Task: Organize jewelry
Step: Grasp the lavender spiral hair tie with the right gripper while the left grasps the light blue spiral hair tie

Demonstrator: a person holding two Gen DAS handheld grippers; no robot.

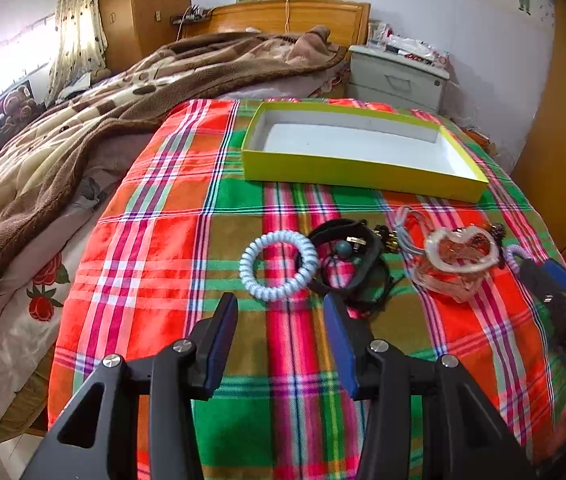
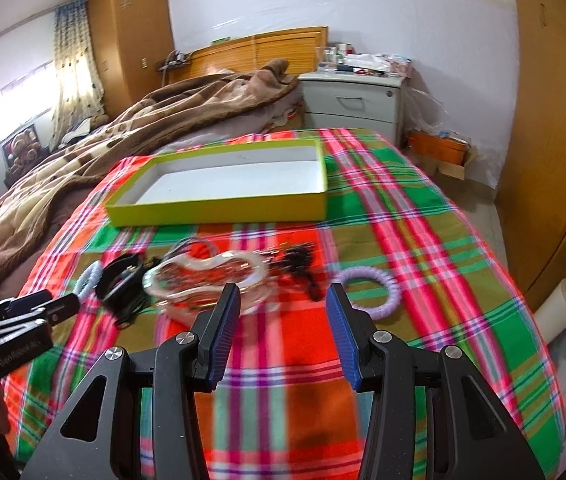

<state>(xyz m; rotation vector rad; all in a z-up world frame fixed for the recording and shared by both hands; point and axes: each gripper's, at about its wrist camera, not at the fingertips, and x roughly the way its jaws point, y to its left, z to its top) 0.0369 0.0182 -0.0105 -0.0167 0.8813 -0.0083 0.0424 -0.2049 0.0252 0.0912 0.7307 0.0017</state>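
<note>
An empty yellow-green box (image 1: pixel 347 170) (image 2: pixel 219 210) with a white inside lies on the plaid cloth. In front of it lies a row of jewelry: a pale blue spiral band (image 1: pixel 279 265) (image 2: pixel 87 278), a black strap bracelet (image 1: pixel 347 264) (image 2: pixel 121 280), a clear heart-shaped glass dish (image 1: pixel 461 260) (image 2: pixel 207 276), dark beads (image 2: pixel 299 264) and a lilac spiral band (image 2: pixel 367 292). My left gripper (image 1: pixel 281 314) is open and empty, just short of the blue band. My right gripper (image 2: pixel 283 300) is open and empty, between the dish and the lilac band.
The plaid cloth (image 1: pixel 163 240) covers the foot of a bed with a brown blanket (image 1: pixel 103 120) to the left. A white nightstand (image 2: pixel 353 100) stands behind, a wooden wardrobe (image 2: pixel 555 140) at the right. The cloth drops off at its edges.
</note>
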